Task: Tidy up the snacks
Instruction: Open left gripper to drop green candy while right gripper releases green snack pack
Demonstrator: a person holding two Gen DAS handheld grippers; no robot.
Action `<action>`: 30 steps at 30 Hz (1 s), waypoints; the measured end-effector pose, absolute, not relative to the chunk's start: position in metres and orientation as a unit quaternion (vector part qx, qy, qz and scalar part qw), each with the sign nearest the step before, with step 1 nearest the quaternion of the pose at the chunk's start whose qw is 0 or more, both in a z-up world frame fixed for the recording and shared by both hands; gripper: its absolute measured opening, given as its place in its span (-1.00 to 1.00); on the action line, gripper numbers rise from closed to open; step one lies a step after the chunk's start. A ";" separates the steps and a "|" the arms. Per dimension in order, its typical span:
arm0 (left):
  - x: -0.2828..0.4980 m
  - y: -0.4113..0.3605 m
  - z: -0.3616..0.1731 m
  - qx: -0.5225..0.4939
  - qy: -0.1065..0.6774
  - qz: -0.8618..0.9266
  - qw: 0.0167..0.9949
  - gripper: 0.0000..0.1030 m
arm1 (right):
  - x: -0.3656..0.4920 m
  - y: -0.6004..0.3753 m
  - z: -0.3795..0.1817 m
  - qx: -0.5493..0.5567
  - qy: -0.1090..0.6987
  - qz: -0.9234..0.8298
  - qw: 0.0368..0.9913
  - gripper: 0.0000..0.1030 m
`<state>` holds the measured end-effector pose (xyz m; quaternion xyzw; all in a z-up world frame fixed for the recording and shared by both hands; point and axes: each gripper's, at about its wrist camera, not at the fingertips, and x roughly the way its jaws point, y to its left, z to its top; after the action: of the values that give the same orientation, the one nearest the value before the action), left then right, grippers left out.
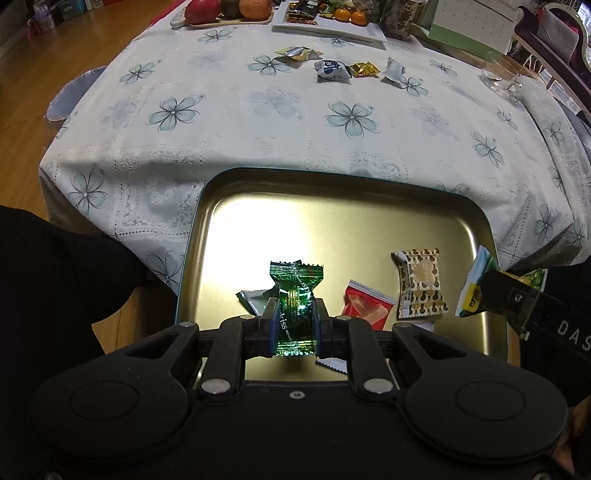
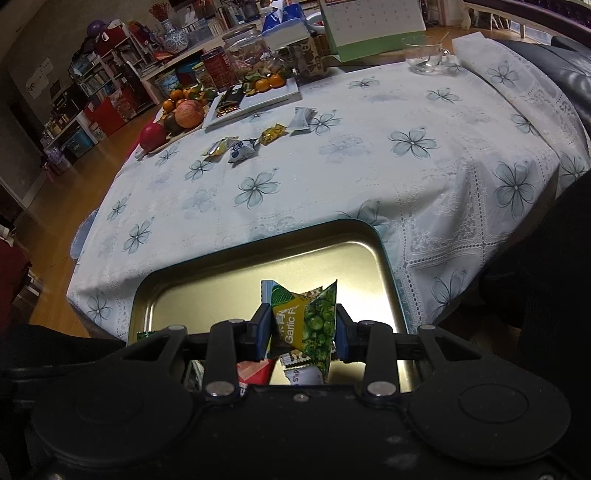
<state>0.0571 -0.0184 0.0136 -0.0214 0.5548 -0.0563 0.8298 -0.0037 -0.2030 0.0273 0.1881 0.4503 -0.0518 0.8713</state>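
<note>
A gold metal tin tray (image 1: 332, 188) sits at the table's near edge, also in the right wrist view (image 2: 207, 280). My left gripper (image 1: 294, 325) is shut on a shiny green candy (image 1: 295, 295) and holds it above the tray. My right gripper (image 2: 303, 332) is shut on a green garlic pea packet (image 2: 310, 325) over the tray's right side; it also shows in the left wrist view (image 1: 476, 291). In the tray lie a red packet (image 1: 364, 308), a brown patterned packet (image 1: 421, 284) and a grey-green packet (image 1: 251, 299). Several loose snacks (image 1: 332, 70) lie farther back on the tablecloth.
A white plate of snacks and oranges (image 1: 332, 22) and a fruit board (image 1: 229, 11) stand at the table's far side. A glass cup (image 1: 502, 77) and a desk calendar (image 1: 469, 29) stand at the far right. The floor lies to the left.
</note>
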 end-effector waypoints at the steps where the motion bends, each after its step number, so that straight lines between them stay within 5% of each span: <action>1: 0.055 -0.018 0.012 -0.019 0.556 -0.055 0.829 -0.55 | -0.005 -0.204 0.026 0.188 0.452 -0.056 0.870 -0.29; 19: 0.055 0.015 -0.005 -0.057 0.588 -0.022 0.806 -0.42 | -0.009 -0.206 0.008 0.163 0.501 -0.091 0.845 -0.25; 21: 0.059 0.015 -0.003 -0.061 0.592 -0.024 0.803 -0.28 | -0.010 -0.204 0.014 0.159 0.492 -0.088 0.852 0.11; 30: 0.053 0.009 -0.001 -0.050 0.593 -0.024 0.803 -0.20 | -0.011 -0.200 0.023 0.147 0.489 -0.085 0.856 0.14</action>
<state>0.0534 0.0095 -0.0013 -0.0498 0.5929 -0.0236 0.8034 -0.0111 -0.1997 0.0226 0.1467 0.4889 -0.0850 0.8557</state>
